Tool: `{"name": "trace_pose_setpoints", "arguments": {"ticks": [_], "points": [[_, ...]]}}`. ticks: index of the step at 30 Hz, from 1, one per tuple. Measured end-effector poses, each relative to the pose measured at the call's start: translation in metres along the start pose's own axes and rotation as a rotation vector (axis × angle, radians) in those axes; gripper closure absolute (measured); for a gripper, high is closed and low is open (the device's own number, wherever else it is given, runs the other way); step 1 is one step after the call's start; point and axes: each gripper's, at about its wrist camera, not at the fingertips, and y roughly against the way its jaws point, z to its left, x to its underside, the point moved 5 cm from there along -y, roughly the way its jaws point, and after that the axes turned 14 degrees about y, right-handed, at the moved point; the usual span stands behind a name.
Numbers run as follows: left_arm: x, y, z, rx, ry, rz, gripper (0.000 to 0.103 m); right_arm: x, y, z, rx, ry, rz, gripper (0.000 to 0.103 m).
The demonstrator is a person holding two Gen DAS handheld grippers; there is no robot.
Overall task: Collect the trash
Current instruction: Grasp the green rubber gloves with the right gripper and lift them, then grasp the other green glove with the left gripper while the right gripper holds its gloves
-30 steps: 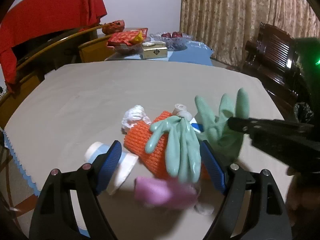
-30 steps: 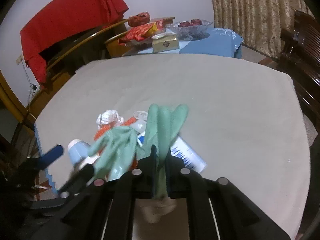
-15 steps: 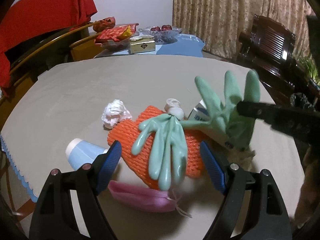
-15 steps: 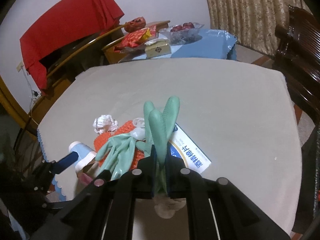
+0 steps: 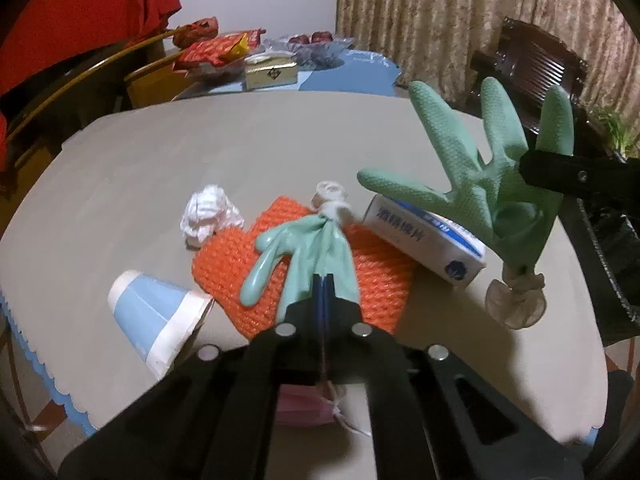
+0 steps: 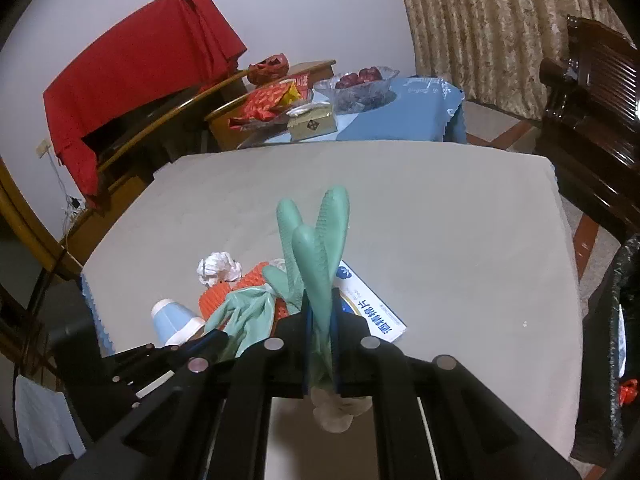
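Note:
My left gripper (image 5: 323, 286) is shut on a limp green rubber glove (image 5: 308, 256) that lies over an orange foam net (image 5: 372, 280). My right gripper (image 6: 320, 312) is shut on a second green glove (image 6: 316, 248) and holds it above the table with its fingers up; that glove also shows in the left wrist view (image 5: 496, 184). On the beige table (image 5: 280, 140) lie a crumpled white tissue (image 5: 208, 216), a blue paper cup (image 5: 156, 320) on its side, a white and blue box (image 5: 424, 240) and a pink mask (image 5: 304, 412) partly under my left gripper.
A black trash bag (image 6: 612, 340) hangs past the table's right edge. Dark wooden chairs (image 6: 592, 120) stand at the right. A blue side table (image 6: 400, 116) with snacks, a fruit bowl and a gold box stands behind. A red cloth (image 6: 132, 72) drapes furniture at the back left.
My left gripper has closed from open onto the limp green glove. The right gripper has lifted its glove higher and to the right.

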Motion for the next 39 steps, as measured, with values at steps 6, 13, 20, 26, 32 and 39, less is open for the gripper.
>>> {"name": "trace_pose_setpoints", "arguments": {"ticks": [6,13,20,26,32,39], "points": [[-0.007,0.017,-0.009,0.033,-0.005,-0.025,0.103,-0.002,0.013,-0.004,0.012,-0.002,-0.018,0.095],[0.001,0.004,-0.001,-0.015,-0.002,-0.022,0.033,0.003,0.006,-0.008,0.009,-0.009,-0.002,0.095],[0.009,-0.019,0.003,-0.031,-0.003,0.038,0.048,0.015,-0.019,-0.012,0.002,-0.028,0.042,0.095],[0.012,-0.027,0.003,-0.025,-0.012,0.066,0.090,0.022,-0.026,-0.011,-0.004,-0.036,0.056,0.095],[0.002,-0.014,0.001,-0.009,0.004,0.040,0.097,0.016,-0.016,-0.010,0.000,-0.035,0.036,0.095],[-0.018,0.025,-0.005,0.019,0.018,-0.028,0.098,0.001,0.005,-0.008,0.005,-0.025,-0.002,0.095]]}}
